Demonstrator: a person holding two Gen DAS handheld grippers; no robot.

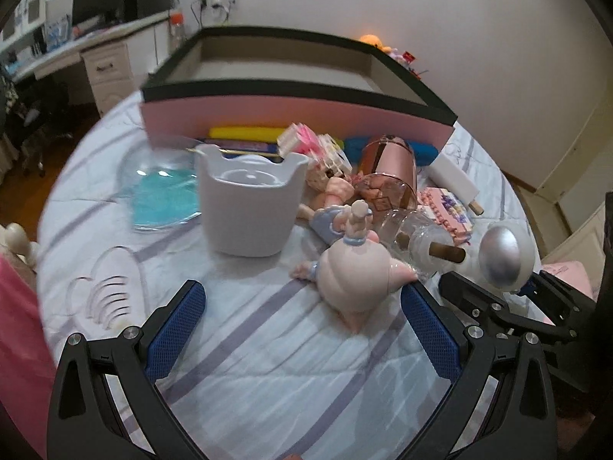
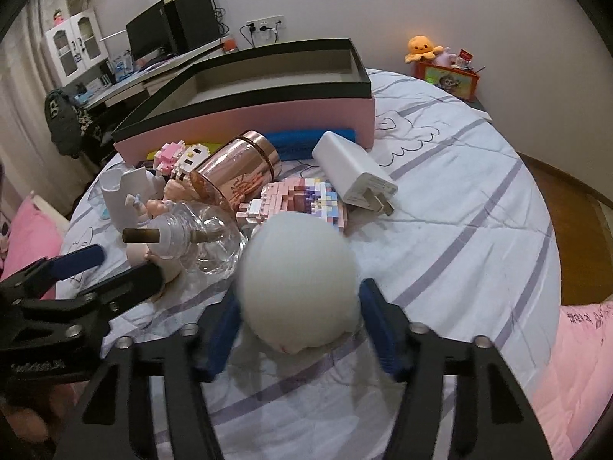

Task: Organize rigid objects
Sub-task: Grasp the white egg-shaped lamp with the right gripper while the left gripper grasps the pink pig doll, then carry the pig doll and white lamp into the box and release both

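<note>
Right gripper (image 2: 297, 329) clamps round white figure (image 2: 297, 287), silver-faced.

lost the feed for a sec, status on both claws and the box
Left claw open, empty, pink doll between fingers. Right claw shut on white egg-shaped toy. Pink box open; pile in front of it.

A pink box (image 2: 245, 122) with black rim sits on white bedding (image 2: 459, 207) striped in lavender.

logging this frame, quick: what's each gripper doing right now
left gripper: open, holding nothing, pink doll lies just ahead.
right gripper: shut on white egg toy.
</note>
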